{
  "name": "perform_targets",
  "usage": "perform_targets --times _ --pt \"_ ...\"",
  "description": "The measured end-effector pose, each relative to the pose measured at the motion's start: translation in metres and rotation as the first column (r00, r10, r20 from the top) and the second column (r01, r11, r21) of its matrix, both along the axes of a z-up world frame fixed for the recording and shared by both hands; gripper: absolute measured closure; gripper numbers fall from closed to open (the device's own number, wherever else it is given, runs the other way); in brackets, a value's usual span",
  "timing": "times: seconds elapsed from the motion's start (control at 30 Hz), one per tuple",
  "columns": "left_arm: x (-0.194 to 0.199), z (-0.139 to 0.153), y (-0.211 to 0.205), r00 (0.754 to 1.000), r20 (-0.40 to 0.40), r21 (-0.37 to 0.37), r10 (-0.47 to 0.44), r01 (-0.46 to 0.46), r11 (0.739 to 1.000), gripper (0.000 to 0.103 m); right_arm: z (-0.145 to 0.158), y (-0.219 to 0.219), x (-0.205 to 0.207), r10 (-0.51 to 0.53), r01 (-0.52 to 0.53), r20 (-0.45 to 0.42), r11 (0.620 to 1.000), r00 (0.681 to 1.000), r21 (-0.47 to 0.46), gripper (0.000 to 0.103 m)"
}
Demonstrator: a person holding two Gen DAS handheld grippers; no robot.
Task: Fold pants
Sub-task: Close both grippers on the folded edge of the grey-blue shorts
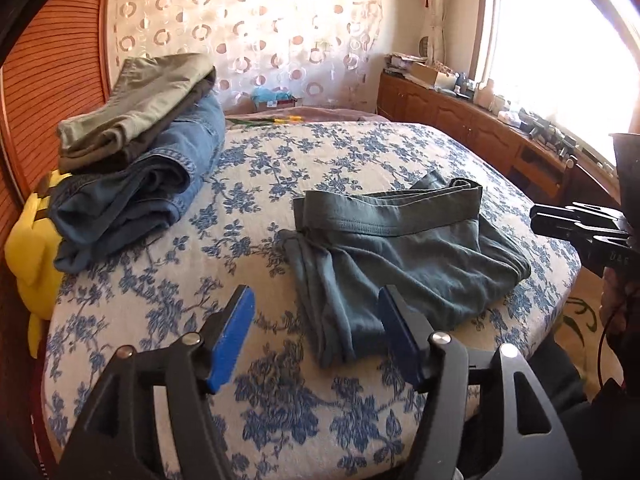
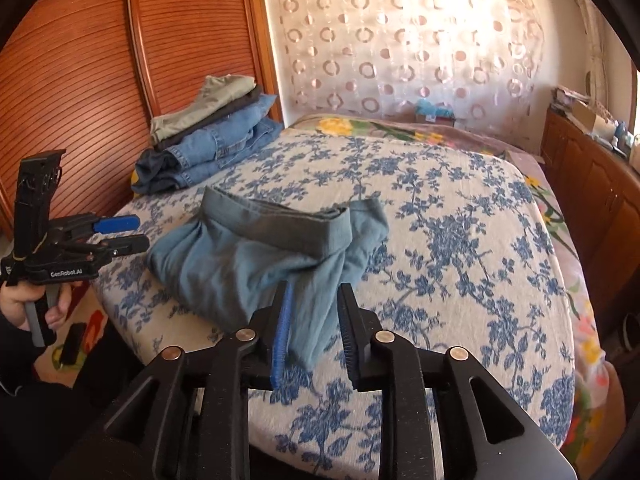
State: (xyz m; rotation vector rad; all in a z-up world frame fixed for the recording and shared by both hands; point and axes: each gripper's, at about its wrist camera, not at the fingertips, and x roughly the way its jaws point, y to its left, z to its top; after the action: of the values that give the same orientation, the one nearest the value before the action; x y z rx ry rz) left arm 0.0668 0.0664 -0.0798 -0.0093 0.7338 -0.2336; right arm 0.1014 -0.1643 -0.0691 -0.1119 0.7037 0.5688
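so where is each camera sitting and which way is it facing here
Left wrist: on the left gripper, jaws open, facing down over the bed at the teal pants; right gripper at its right edge.
Right wrist: on the right gripper, jaws open around a pants corner; left hand visible.
Shared: pants, bed, folded stack.

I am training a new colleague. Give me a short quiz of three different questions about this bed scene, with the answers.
1. True or false: the teal pants hang in the air between both grippers.
2. Which garment tops the folded stack by the wooden headboard? A) khaki pants B) jeans C) yellow garment
3. Fill in: the left gripper has its jaws ____.

Key: 1. False, they lie on the floral bedspread; the right gripper is open too, its jaws either side of a corner of cloth. 2. A, khaki pants. 3. Open.
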Motion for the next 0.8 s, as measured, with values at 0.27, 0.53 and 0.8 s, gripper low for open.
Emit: perform_targets --times 0.27,0.53,0.8 --pt "0.029 -0.004 -0.007 1.000 -0.004 0.024 0.004 -0.004 1.000 0.038 -0.008 0.013 0.022 0.011 -0.011 0.007 1.000 1.000 -0.005 0.060" --pt "0.052 -0.004 -0.009 1.000 -0.012 0.035 -0.008 0.009 0.999 0.038 -0.016 0.020 0.055 0.012 -0.012 -0.011 1.000 1.000 -0.001 0.060" --pt "0.086 -0.009 -0.017 0.994 -0.083 0.014 -0.075 0.077 0.997 0.050 -0.018 0.025 0.079 0.029 -0.029 -0.055 1.000 0.998 -0.006 0.065"
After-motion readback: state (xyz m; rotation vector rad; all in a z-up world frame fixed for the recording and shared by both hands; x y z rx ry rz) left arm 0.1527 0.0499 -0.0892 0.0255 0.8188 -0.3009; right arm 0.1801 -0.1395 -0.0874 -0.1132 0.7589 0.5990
